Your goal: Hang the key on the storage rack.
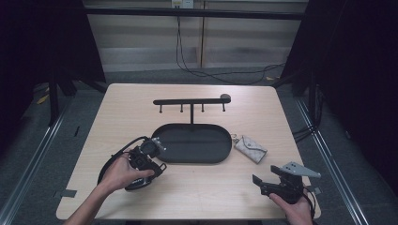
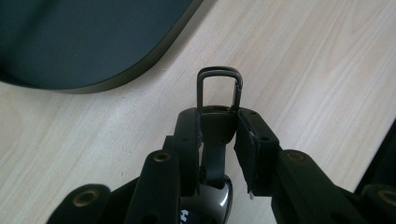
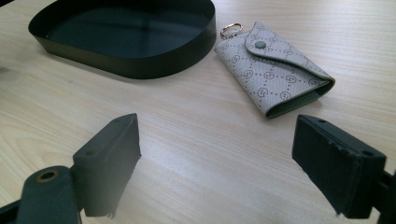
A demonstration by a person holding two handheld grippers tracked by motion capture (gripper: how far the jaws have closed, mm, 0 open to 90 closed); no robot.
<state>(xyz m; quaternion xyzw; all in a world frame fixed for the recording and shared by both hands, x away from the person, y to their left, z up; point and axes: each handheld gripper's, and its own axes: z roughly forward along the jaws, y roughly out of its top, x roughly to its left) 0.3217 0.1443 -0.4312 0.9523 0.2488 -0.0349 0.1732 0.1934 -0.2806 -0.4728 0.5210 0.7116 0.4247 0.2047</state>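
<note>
My left gripper point(image 2: 218, 126) has its jaws clenched on a dark key fob with a rectangular metal clasp point(image 2: 218, 100), just beside the black oval metal tray point(image 1: 197, 143). My right gripper point(image 3: 217, 158), jaws released, faces a grey patterned snap-flap key pouch point(image 3: 275, 74) on the pale wooden table point(image 1: 206, 187).

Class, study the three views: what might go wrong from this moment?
1. The left gripper pinches a key fob only near its metal clasp, so it might twist or slip out.
2. The right gripper is wide open short of the key pouch; closing could push it toward the black tray.
</note>
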